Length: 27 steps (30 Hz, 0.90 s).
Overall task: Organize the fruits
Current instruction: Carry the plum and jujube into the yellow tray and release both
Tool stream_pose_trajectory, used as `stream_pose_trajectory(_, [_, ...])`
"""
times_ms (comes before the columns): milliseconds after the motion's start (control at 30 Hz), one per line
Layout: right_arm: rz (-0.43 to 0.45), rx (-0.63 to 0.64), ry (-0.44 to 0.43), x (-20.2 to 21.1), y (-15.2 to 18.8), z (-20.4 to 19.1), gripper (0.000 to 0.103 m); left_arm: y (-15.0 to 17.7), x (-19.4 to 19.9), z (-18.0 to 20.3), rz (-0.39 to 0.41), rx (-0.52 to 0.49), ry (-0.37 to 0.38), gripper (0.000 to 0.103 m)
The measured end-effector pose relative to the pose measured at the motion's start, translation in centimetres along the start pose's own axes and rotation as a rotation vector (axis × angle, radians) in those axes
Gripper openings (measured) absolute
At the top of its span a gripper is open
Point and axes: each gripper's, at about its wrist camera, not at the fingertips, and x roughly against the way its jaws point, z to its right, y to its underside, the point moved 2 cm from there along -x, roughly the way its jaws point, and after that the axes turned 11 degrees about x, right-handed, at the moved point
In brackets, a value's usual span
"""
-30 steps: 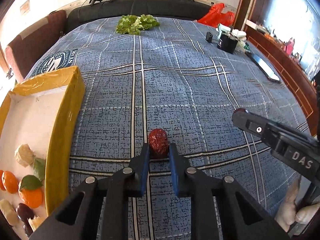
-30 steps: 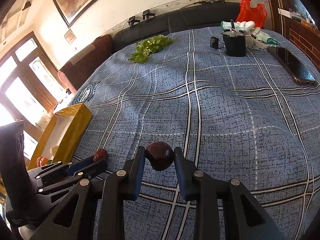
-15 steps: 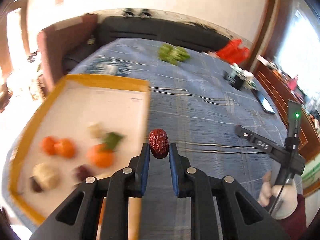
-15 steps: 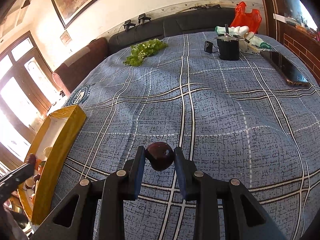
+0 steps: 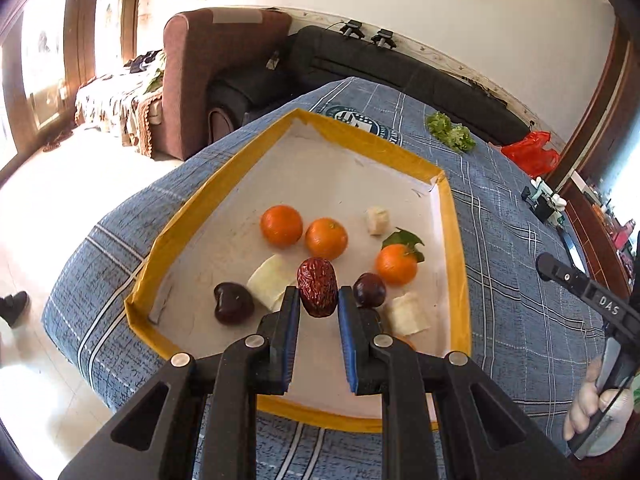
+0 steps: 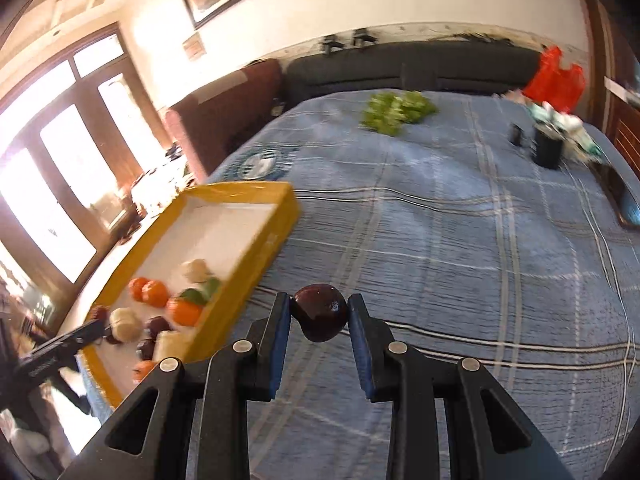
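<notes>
Since both hands carry fruit, entries run from largest to smallest.

Room: sofa and armchair lie far beyond the jaws; bright glazed doors to their left.
Bed: a blue checked cover point(image 6: 460, 248) spreads ahead of and beneath both jaws; this is the surface carrying the things.
Tray: the yellow-rimmed tray point(image 5: 454, 240) lies directly below and ahead of the left jaws; from the right jaws it lies well to the left.
Tray contents: oranges point(image 5: 326, 239), pale pieces and dark fruits rest just beyond the left jaw tips.
Left gripper point(image 5: 318, 304): jaws clamped on a wrinkled red date point(image 5: 317, 286), its long axis upright, running along the fingers.
Right gripper point(image 6: 319, 320): jaws clamped on a round dark fruit point(image 6: 319, 312), above the cover, outside the tray.
Coming move (judgement): the left hand is nearer; parting its jaws should drop the date in.
</notes>
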Motion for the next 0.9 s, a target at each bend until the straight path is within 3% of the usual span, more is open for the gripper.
stream_pose_trajectory(167, [-0.018,0.071,-0.06,-1.0,-1.7,-4.7,0.033,0.0,-0.6,-1.3,-0.014,0.031,0.006,0.019])
stream_pose_trajectory(467, [-0.09,0.101,-0.162,-5.1,-3.1,-9.4,0.033,-0.2,-1.6,-2.5,-0.034,0.088,0.032,0.02])
stream_pose_trajectory(533, [-0.108,0.105,-0.183,-6.1,-3.4,-10.1,0.033,-0.4,-1.4,-2.8,-0.027,0.101,0.046,0.027])
stream_pose_trajectory(600, [-0.13,0.113,-0.201,-7.3,-3.8,-10.9,0.033,-0.6,-0.9,-3.2,-0.01,0.116,0.058,0.042])
stream_pose_trajectory(900, [-0.24,0.126,-0.217,-13.2,-4.5,-13.0,0.034,-1.0,0.5,-3.3,0.036,0.106,0.073,0.057])
